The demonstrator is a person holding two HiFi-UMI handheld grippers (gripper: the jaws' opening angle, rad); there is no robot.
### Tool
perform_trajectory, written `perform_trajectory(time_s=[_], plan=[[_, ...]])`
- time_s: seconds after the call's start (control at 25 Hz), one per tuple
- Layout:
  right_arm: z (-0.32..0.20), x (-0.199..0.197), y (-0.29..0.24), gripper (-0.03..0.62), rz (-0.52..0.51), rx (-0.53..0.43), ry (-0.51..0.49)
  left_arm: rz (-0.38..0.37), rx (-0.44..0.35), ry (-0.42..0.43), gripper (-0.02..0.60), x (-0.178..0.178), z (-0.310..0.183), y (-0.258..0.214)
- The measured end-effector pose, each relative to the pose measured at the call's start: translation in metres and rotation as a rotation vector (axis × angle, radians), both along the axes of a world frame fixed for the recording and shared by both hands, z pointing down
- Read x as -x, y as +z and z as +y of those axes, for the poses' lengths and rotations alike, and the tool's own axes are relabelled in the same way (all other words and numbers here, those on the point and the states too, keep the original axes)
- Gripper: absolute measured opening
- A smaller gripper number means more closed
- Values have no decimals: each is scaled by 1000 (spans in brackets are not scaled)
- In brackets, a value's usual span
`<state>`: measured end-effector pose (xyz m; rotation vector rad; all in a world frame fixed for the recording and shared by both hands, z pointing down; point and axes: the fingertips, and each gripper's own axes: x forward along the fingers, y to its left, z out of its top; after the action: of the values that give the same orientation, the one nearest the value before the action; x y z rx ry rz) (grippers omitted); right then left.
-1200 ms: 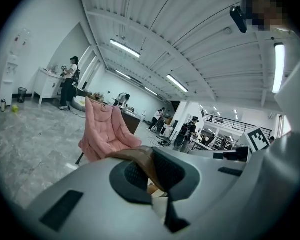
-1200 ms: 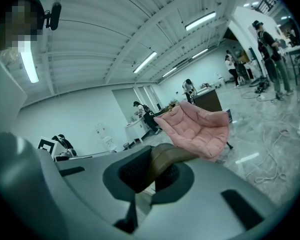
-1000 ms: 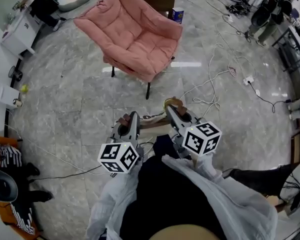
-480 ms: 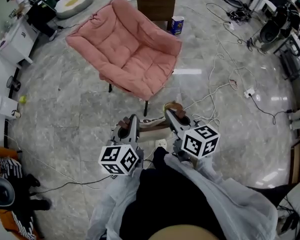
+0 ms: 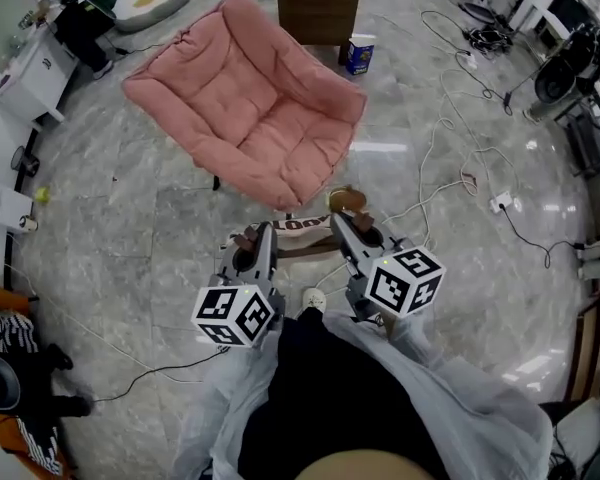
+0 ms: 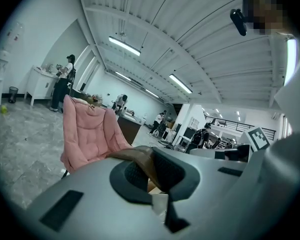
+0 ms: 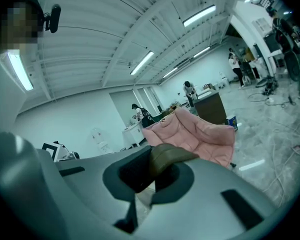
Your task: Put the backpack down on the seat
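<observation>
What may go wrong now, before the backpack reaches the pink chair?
1. The left gripper and the right gripper are each shut only on a thin brown strap; it may slip out.
2. Loose cables lie beside the pink chair; feet might catch them.

1. The pink seat is showing soft, quilted, matt cloth
2. The floor is gleaming like polished grey stone
3. The left gripper is showing smooth matt grey plastic around a dull brown backpack strap
</observation>
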<state>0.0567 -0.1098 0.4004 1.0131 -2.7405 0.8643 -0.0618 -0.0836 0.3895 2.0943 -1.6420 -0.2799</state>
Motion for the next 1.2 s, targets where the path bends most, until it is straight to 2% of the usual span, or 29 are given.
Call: perform_trajectory(time_s=[0.24,0.64,0.96,1.2], plan=[[-11,-4,-14,6,-15,-50,-5,-48,-35,8,14,-7,-8,-12],[-23,-16,-7,6,-11,-3,32,-54,19,50,14,-20,-21,-4],[-57,-37,-6,6,-1,-3,138,-20,31,153,14,-40,-64,4],[-100,-46,-15,6,0,-22,225,-4,24,245,14,-48,-116,0]])
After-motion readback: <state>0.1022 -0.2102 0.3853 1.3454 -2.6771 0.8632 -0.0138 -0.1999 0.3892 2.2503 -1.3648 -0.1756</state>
